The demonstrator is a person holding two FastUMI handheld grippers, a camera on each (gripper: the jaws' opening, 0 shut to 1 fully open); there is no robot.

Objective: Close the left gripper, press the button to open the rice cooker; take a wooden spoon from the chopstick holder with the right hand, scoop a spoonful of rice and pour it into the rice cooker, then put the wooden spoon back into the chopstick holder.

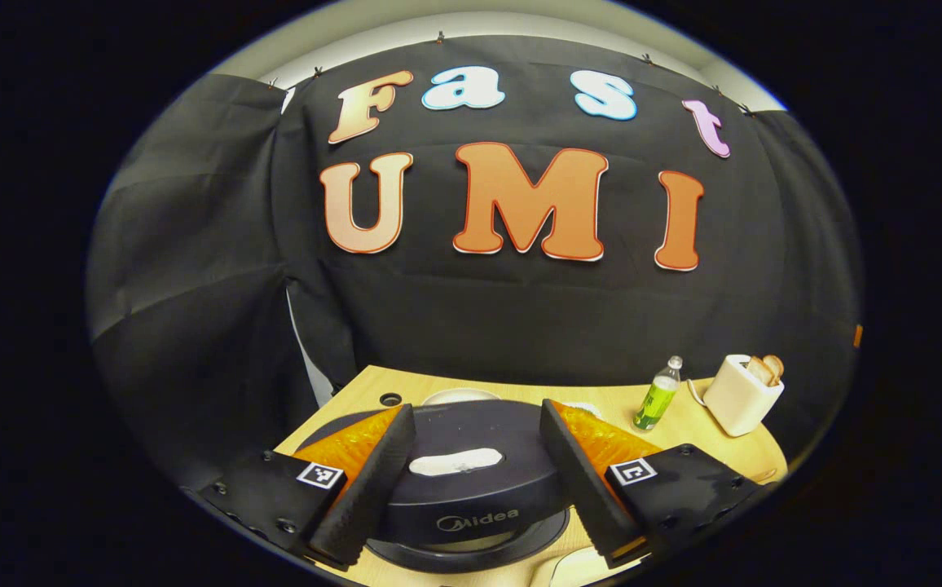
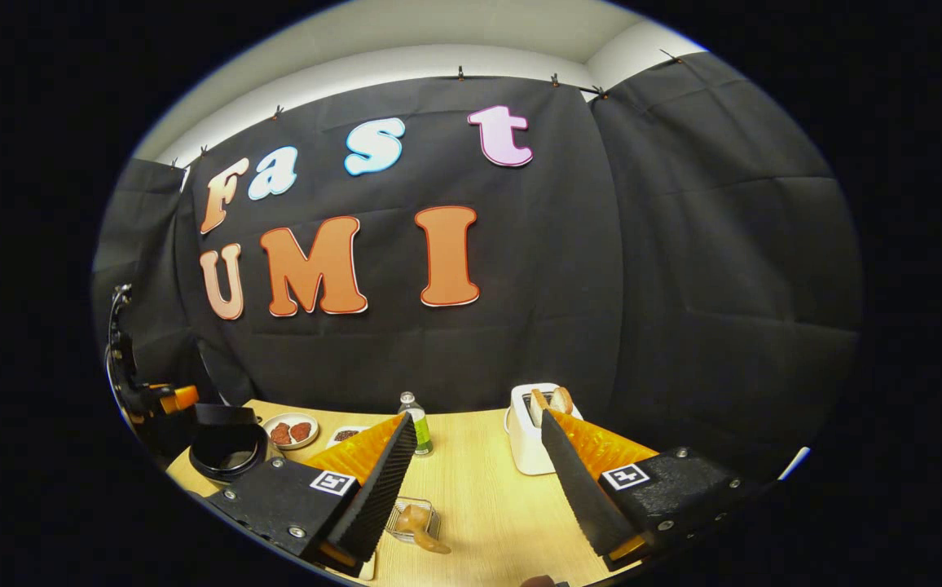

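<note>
A black rice cooker (image 1: 471, 497) sits right below my left gripper (image 1: 477, 408). Its dark round top carries a pale patch (image 1: 455, 463). The left gripper is open, one finger on either side of the cooker's top, with nothing between the pads. In the right gripper view the rice cooker (image 2: 226, 447) stands at the far left, and the left gripper (image 2: 153, 399) shows beside it. My right gripper (image 2: 477, 418) is open and empty above the table. Under its left finger a clear holder (image 2: 406, 515) has a brown wooden spoon (image 2: 420, 522) in it.
A green bottle (image 2: 414, 422) and a white toaster (image 2: 530, 436) with toast stand at the back of the wooden table (image 2: 487, 497). Two small dishes of food (image 2: 290, 430) lie near the cooker. A white dish (image 1: 461, 395) sits behind the cooker.
</note>
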